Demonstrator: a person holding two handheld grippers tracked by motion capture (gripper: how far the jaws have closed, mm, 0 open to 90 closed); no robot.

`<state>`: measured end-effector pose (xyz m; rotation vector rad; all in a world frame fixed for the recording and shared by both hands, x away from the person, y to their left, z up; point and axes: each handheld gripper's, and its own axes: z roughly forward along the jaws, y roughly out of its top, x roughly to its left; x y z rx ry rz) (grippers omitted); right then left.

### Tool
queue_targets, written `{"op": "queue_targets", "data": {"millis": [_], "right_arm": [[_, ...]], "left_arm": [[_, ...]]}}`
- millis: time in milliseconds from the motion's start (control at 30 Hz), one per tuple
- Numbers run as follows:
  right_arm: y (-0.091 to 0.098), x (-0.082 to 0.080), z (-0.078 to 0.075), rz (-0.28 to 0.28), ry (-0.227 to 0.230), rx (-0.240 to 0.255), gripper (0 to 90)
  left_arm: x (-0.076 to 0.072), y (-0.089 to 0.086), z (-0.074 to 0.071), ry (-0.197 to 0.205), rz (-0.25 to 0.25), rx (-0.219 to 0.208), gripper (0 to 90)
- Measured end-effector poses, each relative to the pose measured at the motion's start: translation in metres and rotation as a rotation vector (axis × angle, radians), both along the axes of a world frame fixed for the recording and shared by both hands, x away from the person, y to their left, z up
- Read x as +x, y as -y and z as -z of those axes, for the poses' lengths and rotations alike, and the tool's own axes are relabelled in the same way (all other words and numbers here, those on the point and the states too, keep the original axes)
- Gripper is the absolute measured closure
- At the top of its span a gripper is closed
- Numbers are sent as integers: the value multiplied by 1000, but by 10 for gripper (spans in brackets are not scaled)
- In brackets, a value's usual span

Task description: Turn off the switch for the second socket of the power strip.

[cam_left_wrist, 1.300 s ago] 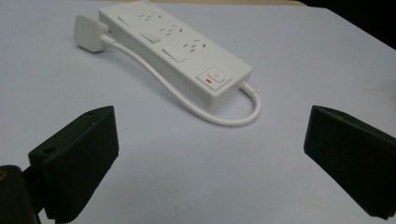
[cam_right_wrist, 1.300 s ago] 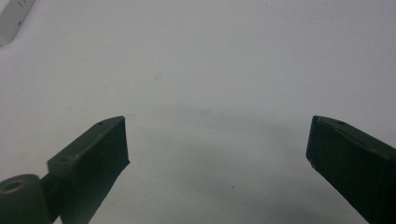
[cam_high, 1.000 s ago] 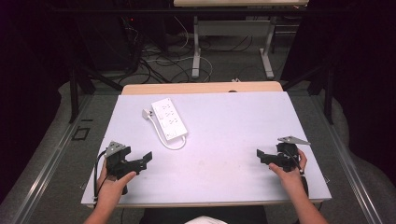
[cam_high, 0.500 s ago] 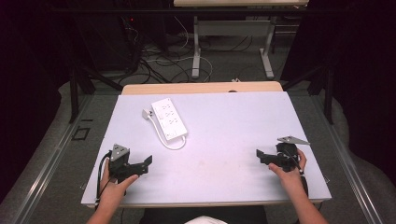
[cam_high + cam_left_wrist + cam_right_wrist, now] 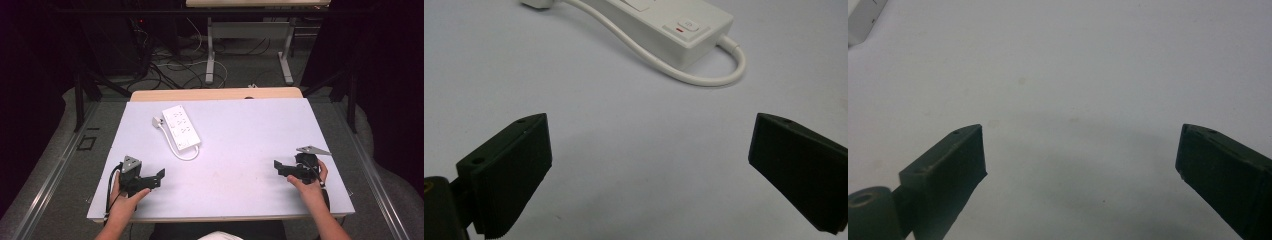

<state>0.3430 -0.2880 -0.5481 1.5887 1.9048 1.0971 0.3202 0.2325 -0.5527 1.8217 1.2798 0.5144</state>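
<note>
A white power strip [image 5: 180,127] lies on the white table [image 5: 240,140] left of centre, its white cable [image 5: 183,154] looped at the near end and its plug [image 5: 158,121] beside the far end. In the left gripper view the strip's switch end [image 5: 674,30] and cable loop [image 5: 704,77] sit just beyond the jaws. My left gripper [image 5: 159,177] rests near the table's front left, open and empty, aimed toward the strip. My right gripper [image 5: 277,167] rests at the front right, open and empty, over bare tabletop [image 5: 1078,100].
A wooden strip [image 5: 215,93] edges the table's far side. Beyond it stand metal desk legs [image 5: 210,50] and tangled floor cables [image 5: 170,60]. A corner of the power strip [image 5: 860,20] shows at the top left of the right gripper view.
My left gripper has shifted slightly right and toward the front edge of the table. The right gripper and the power strip have stayed put.
</note>
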Motion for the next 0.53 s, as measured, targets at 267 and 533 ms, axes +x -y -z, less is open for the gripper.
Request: {"op": "queue_targets", "data": {"millis": [267,533], "right_arm": [[0,0,0,-6,1,-3,51],[0,0,1,1,-3,1,52]], "left_arm": [[1,0,1,-16,-3,1,41],[2,-1,1,-21,-5,-3,45]]}}
